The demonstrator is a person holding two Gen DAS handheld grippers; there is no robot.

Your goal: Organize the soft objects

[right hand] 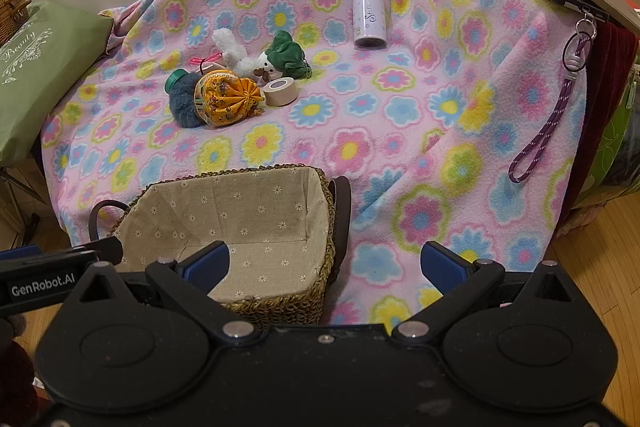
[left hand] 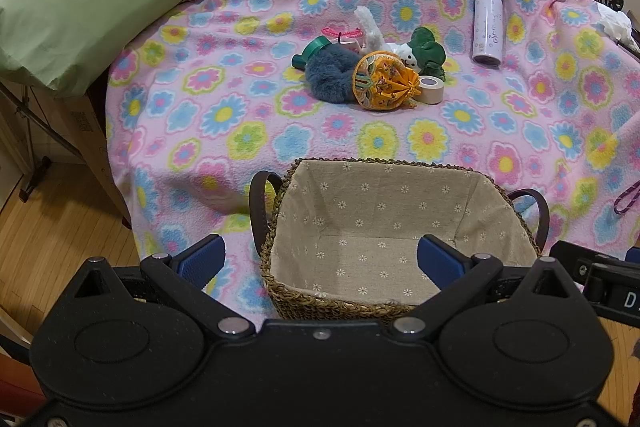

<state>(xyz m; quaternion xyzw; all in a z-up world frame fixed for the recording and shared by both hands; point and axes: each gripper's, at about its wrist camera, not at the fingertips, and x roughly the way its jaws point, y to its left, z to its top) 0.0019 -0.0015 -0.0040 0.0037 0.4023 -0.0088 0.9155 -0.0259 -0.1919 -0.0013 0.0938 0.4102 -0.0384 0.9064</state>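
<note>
two claws gaping, left claw [left hand: 320, 259], right claw [right hand: 325, 265], both unladen, woven fabric-lined basket [left hand: 384, 303], fuzzy fleece blanket [left hand: 240, 131]

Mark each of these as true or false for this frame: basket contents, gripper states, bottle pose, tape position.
1. The lined wicker basket already holds a soft toy. False: only its daisy-print lining shows inside.
2. Both the left gripper and the right gripper are open and hold nothing. True.
3. The purple bottle lies apart from the pile of toys. True.
4. The tape roll sits inside the basket. False: it rests on the floral blanket, beside the orange patterned pouch.
5. The fuzzy blue-grey toy is clamped in the left gripper. False: it lies in the pile on the blanket.
</note>
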